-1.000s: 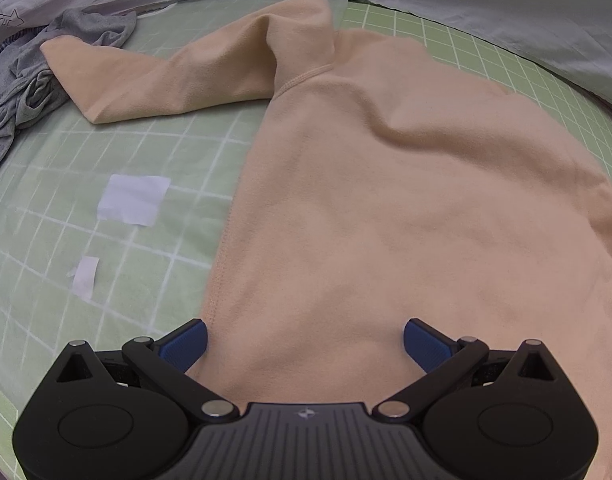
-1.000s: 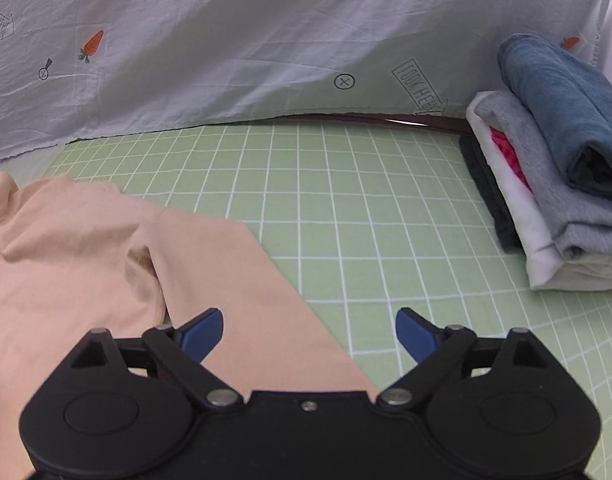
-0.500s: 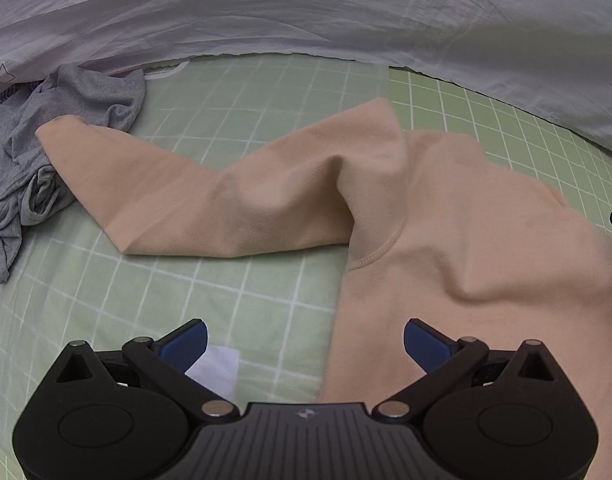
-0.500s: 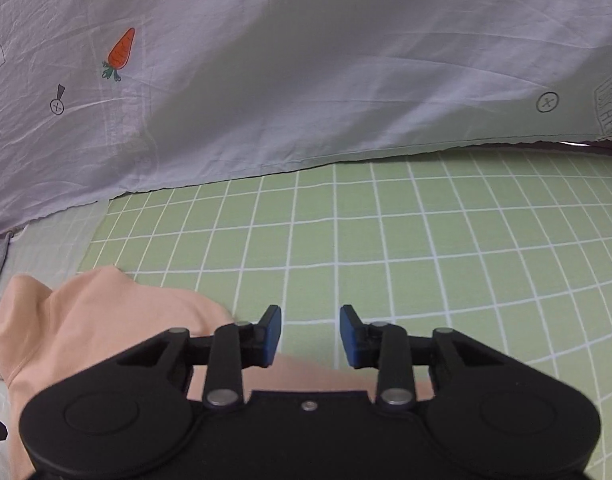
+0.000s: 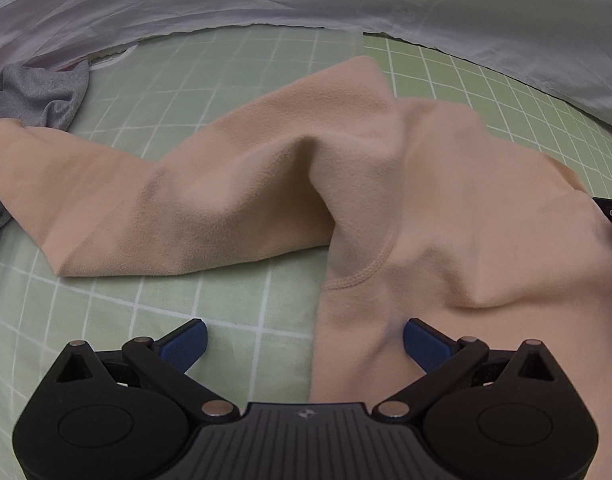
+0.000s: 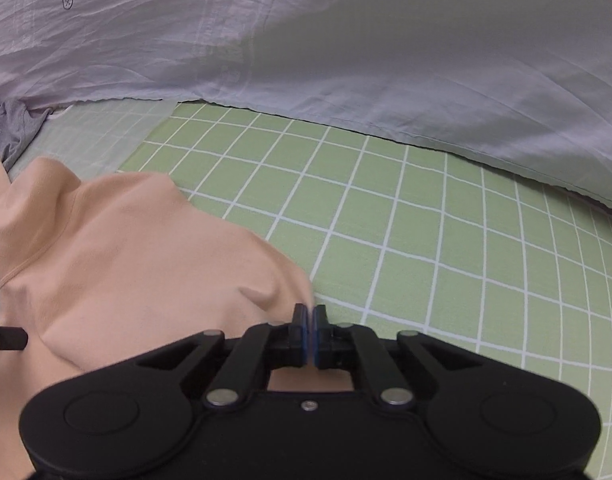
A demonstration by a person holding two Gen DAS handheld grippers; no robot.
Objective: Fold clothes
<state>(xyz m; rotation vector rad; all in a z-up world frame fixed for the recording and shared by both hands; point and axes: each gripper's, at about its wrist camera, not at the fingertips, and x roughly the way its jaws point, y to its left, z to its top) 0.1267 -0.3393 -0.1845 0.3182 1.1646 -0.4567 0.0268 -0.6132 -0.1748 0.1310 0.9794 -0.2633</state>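
A peach long-sleeved shirt (image 5: 445, 208) lies on the green grid mat (image 5: 106, 312), one sleeve stretched out to the left. My left gripper (image 5: 304, 342) hangs open just above the shirt's side edge below the armpit, one finger over the mat, the other over the cloth. In the right wrist view the shirt (image 6: 126, 264) fills the lower left. My right gripper (image 6: 309, 320) is shut on its right-hand edge, and the cloth puckers toward the pads. Each gripper's tip shows at the edge of the other view.
A crumpled grey garment (image 5: 38, 92) lies at the far left, beside the sleeve's cuff. A pale lilac printed sheet (image 6: 345, 60) hangs along the back of the mat (image 6: 425, 240).
My right gripper has swung left from the folded pile to the shirt's edge and gone from wide open to shut. My left gripper has moved up the shirt's side toward the armpit, still open.
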